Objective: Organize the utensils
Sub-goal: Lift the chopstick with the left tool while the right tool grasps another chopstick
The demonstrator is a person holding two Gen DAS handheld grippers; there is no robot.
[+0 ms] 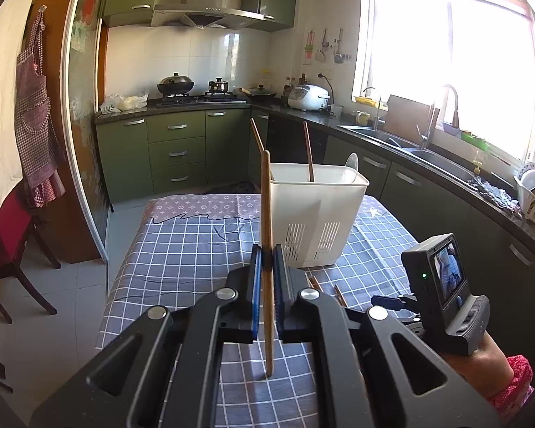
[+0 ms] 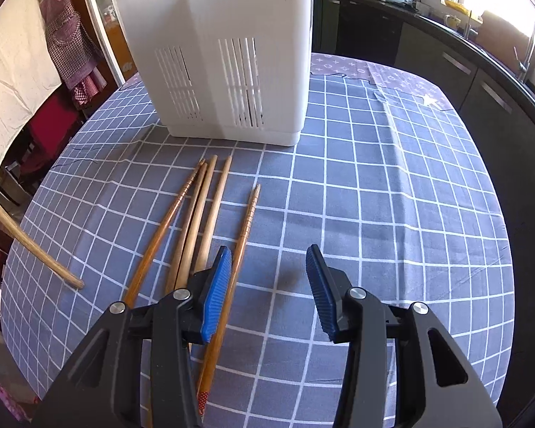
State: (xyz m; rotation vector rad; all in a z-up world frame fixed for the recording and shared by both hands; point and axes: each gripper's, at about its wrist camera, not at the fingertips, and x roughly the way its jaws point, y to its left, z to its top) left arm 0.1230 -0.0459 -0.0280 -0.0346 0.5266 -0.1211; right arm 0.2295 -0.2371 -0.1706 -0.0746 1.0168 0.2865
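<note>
Chopstick (image 1: 266, 214) stands upright, clamped in my left hand-held gripper (image 1: 266, 264), ready for the white holder (image 1: 324, 210) at 1 o'clock; my right hand-held gripper (image 2: 267, 278), jaws apart, hovers beside the loose chopsticks (image 2: 199, 221).

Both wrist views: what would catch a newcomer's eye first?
The left gripper holds one chopstick upright, shut on it, before the white holder. The right gripper hangs open over five loose chopsticks on the checked cloth; its left finger overlaps the rightmost.

Black tool (image 2: 267, 285) frames, ribbed blue pads (image 2: 215, 294), silver screws, red patterned sleeve (image 1: 513, 385)
</note>
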